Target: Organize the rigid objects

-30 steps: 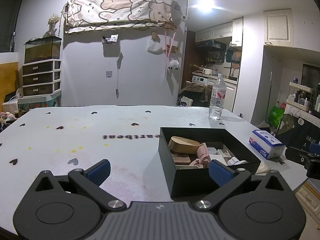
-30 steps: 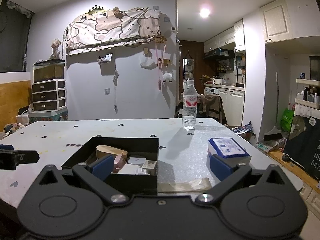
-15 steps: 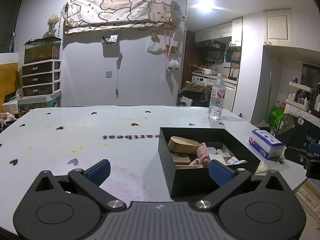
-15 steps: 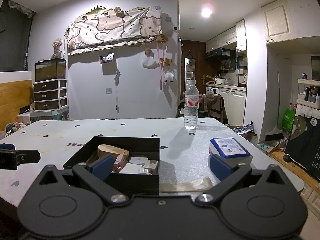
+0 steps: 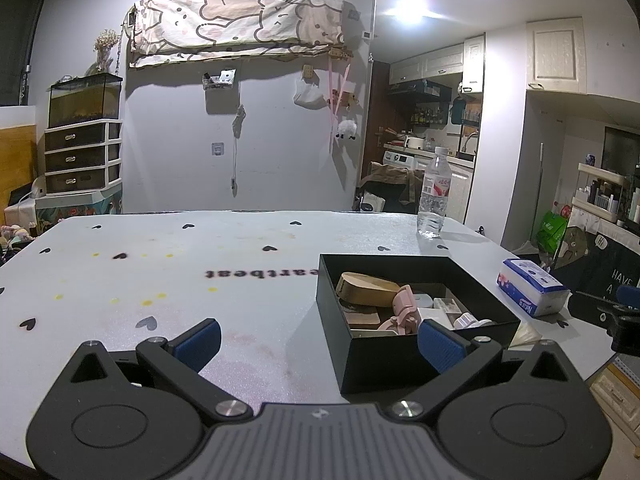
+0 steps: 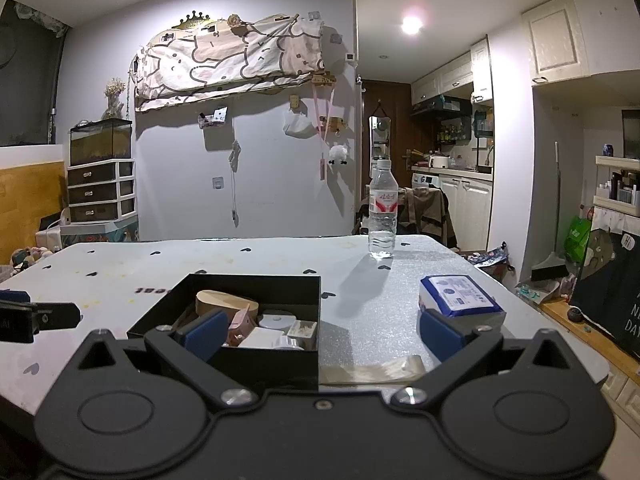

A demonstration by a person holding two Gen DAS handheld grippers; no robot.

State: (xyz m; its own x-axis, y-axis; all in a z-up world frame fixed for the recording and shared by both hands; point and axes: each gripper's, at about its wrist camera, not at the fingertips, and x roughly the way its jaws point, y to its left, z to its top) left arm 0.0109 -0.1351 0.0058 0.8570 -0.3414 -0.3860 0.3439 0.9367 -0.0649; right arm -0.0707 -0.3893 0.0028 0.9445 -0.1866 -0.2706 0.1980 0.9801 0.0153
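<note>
Sitting on the pale desk (image 5: pixel 168 280), the open black box (image 5: pixel 420 344) is the landmark here. Inside it lie a tan wooden piece (image 5: pixel 366 290), a pink object (image 5: pixel 404 312) and several small white items (image 6: pixel 280 322). The left gripper (image 5: pixel 318 342) hovers low in front of the box's near-left corner, its blue-padded jaws spread wide with nothing between them. The right gripper (image 6: pixel 320 330) hangs in front of the box's near-right side, jaws equally wide and holding nothing. A blue-and-white tissue pack (image 6: pixel 460 296) lies to the right of the box, apart from it. A clear water bottle (image 6: pixel 383 216) stands upright well behind the box.
</note>
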